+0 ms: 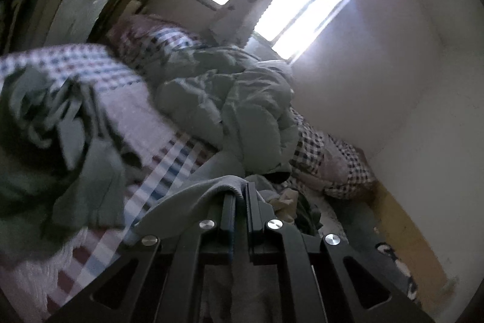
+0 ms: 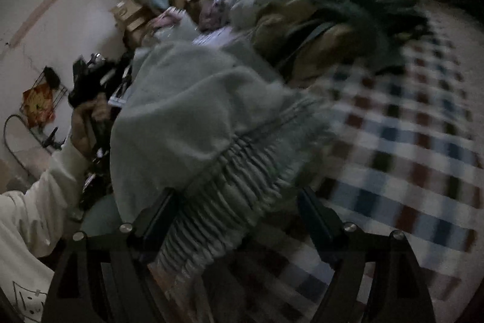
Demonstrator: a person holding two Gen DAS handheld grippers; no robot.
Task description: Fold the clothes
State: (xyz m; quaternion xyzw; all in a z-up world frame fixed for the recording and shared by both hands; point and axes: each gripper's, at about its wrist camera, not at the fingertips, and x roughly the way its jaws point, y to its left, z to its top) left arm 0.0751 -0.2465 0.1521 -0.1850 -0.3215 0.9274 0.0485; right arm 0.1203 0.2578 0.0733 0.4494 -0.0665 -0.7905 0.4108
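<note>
Now you're pinching the grey garment (image 1: 193, 196) in the closed left gripper (image 1: 240, 196) over the checked bedsheet (image 2: 408, 147); its ribbed waistband (image 2: 230, 183) is sitting between the open right gripper (image 2: 239, 211) jaws, so be closing squarely on that band.

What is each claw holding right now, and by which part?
The left claw is shut on an edge fold of the grey garment. The right claw is open around its ribbed hem, gripping nothing.

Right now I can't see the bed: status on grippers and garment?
Left gripper shut on pale grey fleece garment. Right gripper open, ribbed hem between its jaws. Puffy green jacket heaped behind on checked bedsheet.
</note>
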